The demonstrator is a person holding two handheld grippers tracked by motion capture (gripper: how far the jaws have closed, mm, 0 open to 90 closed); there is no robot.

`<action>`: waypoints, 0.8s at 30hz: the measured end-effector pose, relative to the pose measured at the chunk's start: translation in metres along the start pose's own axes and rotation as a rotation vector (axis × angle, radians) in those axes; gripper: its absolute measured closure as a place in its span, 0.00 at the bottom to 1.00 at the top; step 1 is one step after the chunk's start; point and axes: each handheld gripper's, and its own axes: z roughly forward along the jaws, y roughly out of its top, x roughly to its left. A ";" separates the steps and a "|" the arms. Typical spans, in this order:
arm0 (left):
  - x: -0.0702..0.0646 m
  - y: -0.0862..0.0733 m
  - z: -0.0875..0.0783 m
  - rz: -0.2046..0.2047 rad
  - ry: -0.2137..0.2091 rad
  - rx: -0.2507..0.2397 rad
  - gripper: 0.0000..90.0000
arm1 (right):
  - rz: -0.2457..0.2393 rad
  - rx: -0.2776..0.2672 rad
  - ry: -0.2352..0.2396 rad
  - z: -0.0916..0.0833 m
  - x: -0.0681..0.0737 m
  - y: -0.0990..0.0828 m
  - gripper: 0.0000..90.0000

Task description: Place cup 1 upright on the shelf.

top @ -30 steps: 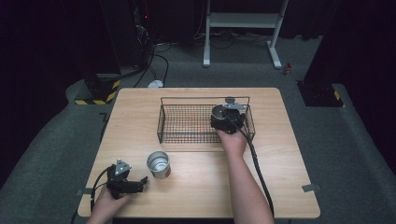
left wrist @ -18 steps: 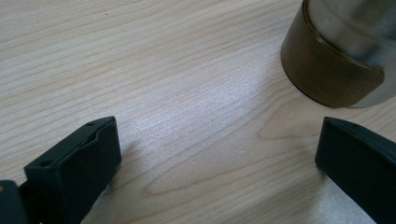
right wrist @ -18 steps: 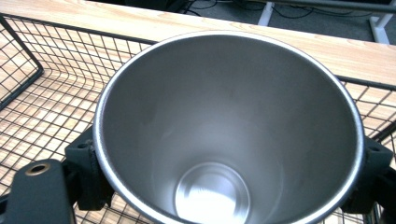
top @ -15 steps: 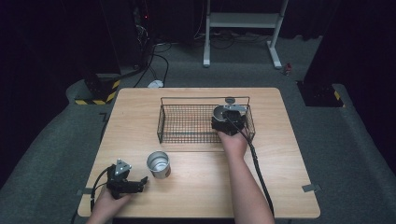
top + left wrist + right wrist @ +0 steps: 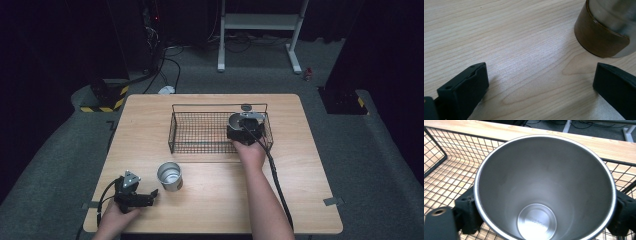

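Observation:
A steel cup [image 5: 544, 195] stands upright between my right gripper's [image 5: 545, 215] jaws, which are shut on its sides. In the high view that right gripper [image 5: 244, 128] holds the cup [image 5: 235, 120] inside the right end of a black wire basket [image 5: 200, 132]. A second steel cup [image 5: 170, 176] stands on the table near the front left. In the left gripper view it has a brown band round its base [image 5: 599, 37]. My left gripper [image 5: 145, 198] rests low by the table's front edge, jaws wide open and pointing at that cup; the left gripper [image 5: 540, 75] holds nothing.
The wooden table [image 5: 300, 190] carries the basket at its middle back. A small dark round thing [image 5: 246, 106] lies just beyond the basket's far rim. The basket's wire floor [image 5: 444, 170] is bare to the left of the held cup.

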 end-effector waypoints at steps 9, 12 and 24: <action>0.000 0.000 0.000 0.000 -0.001 0.002 0.01 | -0.009 -0.014 0.003 -0.003 0.000 0.001 0.10; 0.000 0.000 0.000 0.000 -0.001 0.002 0.01 | -0.013 -0.013 -0.005 -0.005 0.001 0.001 0.10; 0.000 0.000 0.000 0.000 -0.001 0.002 0.01 | -0.013 -0.028 0.005 -0.012 0.000 0.000 0.10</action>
